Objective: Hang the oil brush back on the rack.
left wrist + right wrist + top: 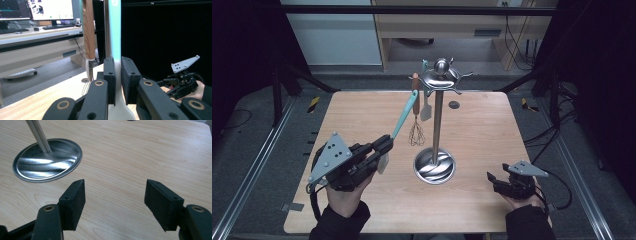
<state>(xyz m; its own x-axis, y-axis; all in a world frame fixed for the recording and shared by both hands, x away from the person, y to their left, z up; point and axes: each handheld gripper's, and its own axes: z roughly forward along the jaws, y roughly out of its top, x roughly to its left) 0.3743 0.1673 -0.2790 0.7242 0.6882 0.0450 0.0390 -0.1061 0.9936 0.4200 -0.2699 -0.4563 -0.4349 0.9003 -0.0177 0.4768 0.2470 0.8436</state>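
- Left hand-held gripper (384, 145) sat at about 8 o'clock from the utensil stand (435, 165), over the table (482, 125). Its jaws were pinching the teal-handled spatula (404, 114) low on the handle, just above the pale blade.
- In the left gripper view, the two black pads (110, 75) pressed the teal handle (115, 30) between them, and the pale blade ran down between the jaw arms.
- The spatula was tilted, handle end pointing toward 1 o'clock and up toward the stand's hook ring (442, 76). Whether its tip touched a hook, I could not tell.
- A whisk with a wooden handle (415, 127) hung from the ring at the stand's 9 o'clock side; a small pale spatula (426, 110) hung just beside it.
- The stand's round steel base (47, 160) rested on the table, its pole upright.
- Right hand-held gripper (493, 178) rested at roughly 4 o'clock from the base, near the table's front edge, well apart from the stand. Its jaws were spread wide with nothing between them and bare wood below (115, 192).
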